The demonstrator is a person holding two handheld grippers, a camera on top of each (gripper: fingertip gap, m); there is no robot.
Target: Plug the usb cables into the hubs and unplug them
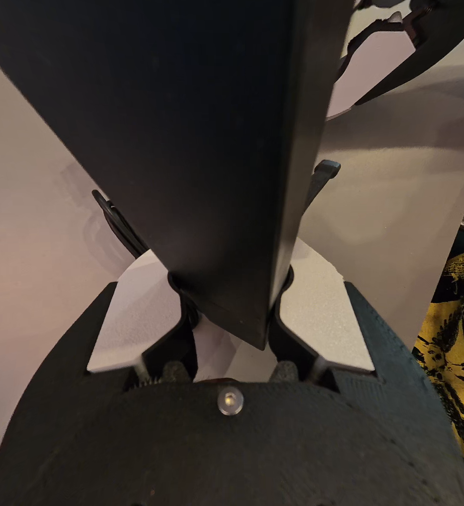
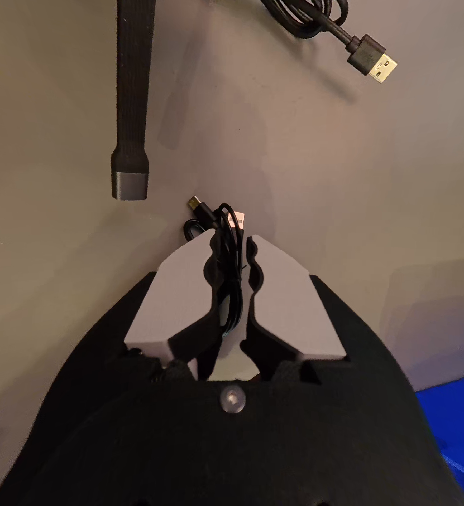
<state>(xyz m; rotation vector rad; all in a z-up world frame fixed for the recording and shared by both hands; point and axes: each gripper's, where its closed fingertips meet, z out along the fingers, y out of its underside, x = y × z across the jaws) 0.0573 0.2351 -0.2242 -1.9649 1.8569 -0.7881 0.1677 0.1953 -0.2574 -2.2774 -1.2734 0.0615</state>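
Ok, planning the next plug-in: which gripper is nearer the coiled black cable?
Right. The right gripper straddles the coiled black cable, its plugs poking past the fingertips. The left gripper is off it, holding the black hub.

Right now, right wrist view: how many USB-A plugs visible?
2. One on the black cable lying top right on the table; one poking past the right gripper, part of the bundled cable there. Others may be hidden.

A matte black hub [image 1: 198,137] fills the left wrist view's centre; yellow-and-black patterned fabric [image 1: 455,315] runs down the right edge. In the right wrist view: a black braided cable with grey metal end [image 2: 130,180] upper left, a black USB cable with gold-toned plug [image 2: 373,57] upper right, vivid blue cloth [image 2: 455,427] lower right, over a beige-grey table [image 2: 60,246].
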